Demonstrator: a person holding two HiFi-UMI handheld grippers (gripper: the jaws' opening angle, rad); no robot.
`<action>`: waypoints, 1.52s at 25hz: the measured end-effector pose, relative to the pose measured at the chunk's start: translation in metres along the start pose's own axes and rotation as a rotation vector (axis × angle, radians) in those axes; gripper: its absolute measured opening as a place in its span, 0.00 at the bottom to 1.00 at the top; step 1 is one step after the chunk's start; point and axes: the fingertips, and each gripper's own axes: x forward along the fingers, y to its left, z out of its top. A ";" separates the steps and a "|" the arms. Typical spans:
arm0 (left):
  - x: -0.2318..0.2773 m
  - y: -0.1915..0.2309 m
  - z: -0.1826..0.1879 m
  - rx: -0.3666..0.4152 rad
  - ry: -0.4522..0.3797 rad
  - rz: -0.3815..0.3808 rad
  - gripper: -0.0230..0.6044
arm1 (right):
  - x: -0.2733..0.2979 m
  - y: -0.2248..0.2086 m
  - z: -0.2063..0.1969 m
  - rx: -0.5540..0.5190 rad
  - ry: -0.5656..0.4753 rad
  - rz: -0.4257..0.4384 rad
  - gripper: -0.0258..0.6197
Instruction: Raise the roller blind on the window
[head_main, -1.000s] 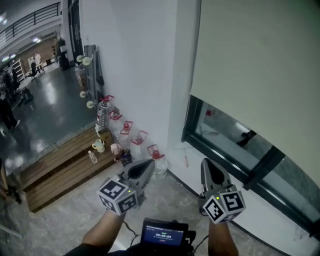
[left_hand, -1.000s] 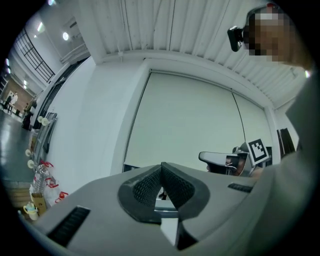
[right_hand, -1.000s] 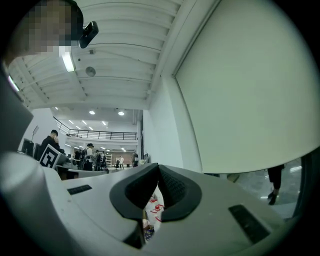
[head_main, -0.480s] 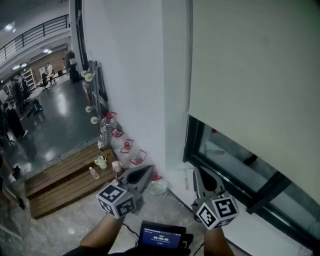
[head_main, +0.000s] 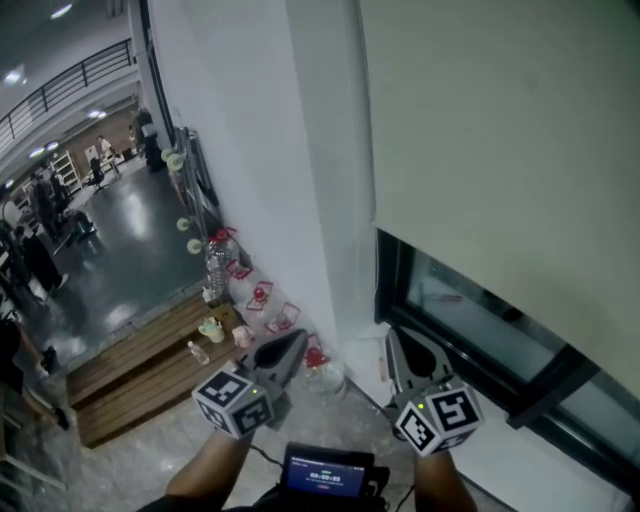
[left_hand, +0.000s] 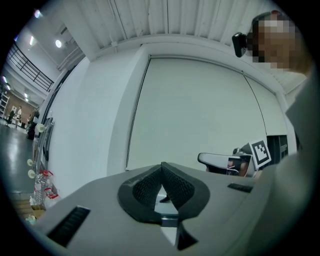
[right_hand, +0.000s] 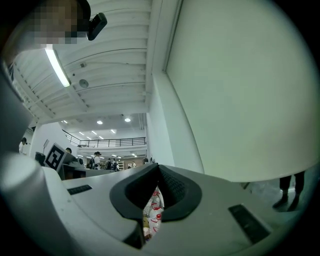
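Below the partly lowered roller blind, both grippers are closed on nothing.

Nearest the camera, a small screen sits at the bottom edge of the head view. Just ahead of it the left gripper and right gripper are held side by side, apart, pointing toward the foot of the wall. Each gripper's own view shows its jaws pressed tip to tip with nothing between them. Past the tips, against the white wall, stand clear jugs with red handles. To their left a low wooden platform carries a few cups and small bottles. On the right the blind covers the upper window, its bottom edge hanging above the dark window frame, with a strip left uncovered. Neither gripper touches the blind. Far left, people stand on a glossy floor.
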 end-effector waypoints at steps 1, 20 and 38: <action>0.003 0.003 -0.001 0.001 -0.001 0.000 0.03 | 0.003 -0.002 -0.002 0.004 0.001 0.002 0.05; 0.087 0.121 0.013 -0.013 -0.061 -0.086 0.03 | 0.134 -0.058 -0.020 -0.033 0.028 -0.100 0.05; 0.172 0.194 0.015 -0.023 -0.014 -0.130 0.03 | 0.233 -0.126 -0.017 -0.047 0.067 -0.161 0.10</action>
